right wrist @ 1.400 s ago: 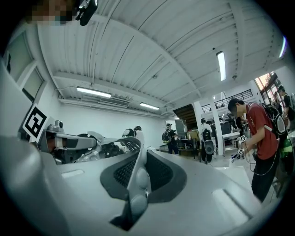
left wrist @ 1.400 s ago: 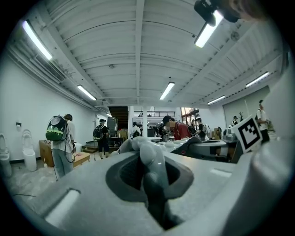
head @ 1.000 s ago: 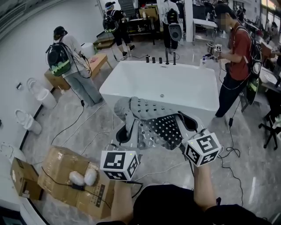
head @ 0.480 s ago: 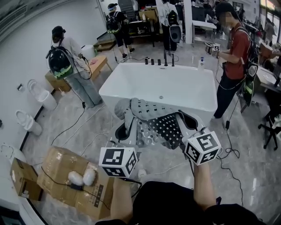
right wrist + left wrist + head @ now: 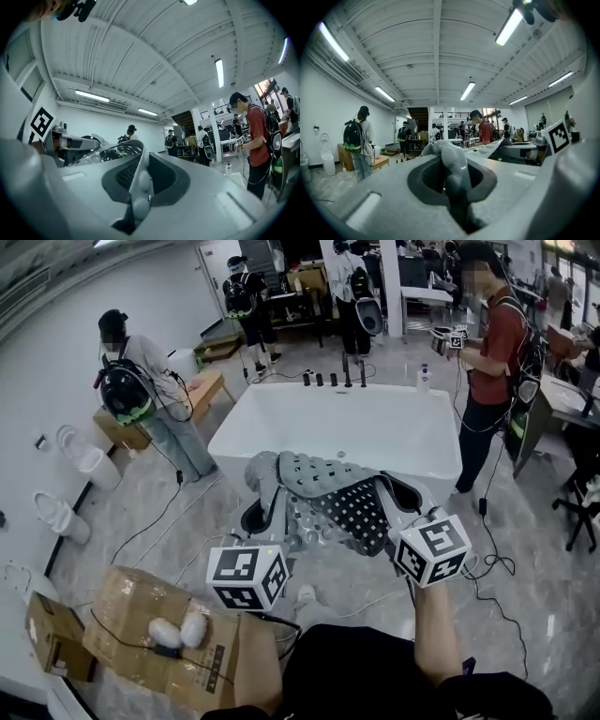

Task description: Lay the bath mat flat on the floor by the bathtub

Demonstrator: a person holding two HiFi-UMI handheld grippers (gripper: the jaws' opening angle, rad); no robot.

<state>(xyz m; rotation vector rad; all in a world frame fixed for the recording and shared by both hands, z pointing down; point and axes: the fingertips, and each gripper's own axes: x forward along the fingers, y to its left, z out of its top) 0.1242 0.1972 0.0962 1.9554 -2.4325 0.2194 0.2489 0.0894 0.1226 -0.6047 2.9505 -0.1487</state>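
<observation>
The grey bath mat [image 5: 330,501], dotted with holes and suction cups, hangs crumpled in the air between my two grippers, in front of the white bathtub [image 5: 337,423]. My left gripper [image 5: 265,514] is shut on the mat's left edge. In the left gripper view a fold of the mat [image 5: 449,159] is pinched between the jaws of the left gripper [image 5: 451,180]. My right gripper [image 5: 401,495] is shut on the mat's right edge. The right gripper view shows the mat edge [image 5: 137,180] clamped in the right gripper [image 5: 139,187]. The floor under the mat is hidden.
Cardboard boxes [image 5: 155,634] lie at the lower left, with cables across the marble floor [image 5: 187,512]. A person with a backpack [image 5: 141,395] stands left of the tub, and a person in a red shirt [image 5: 487,352] to its right. Toilets [image 5: 61,514] line the left wall.
Both grippers still hold the mat up in much the same place. The left gripper has risen slightly, and the head view has shifted a little.
</observation>
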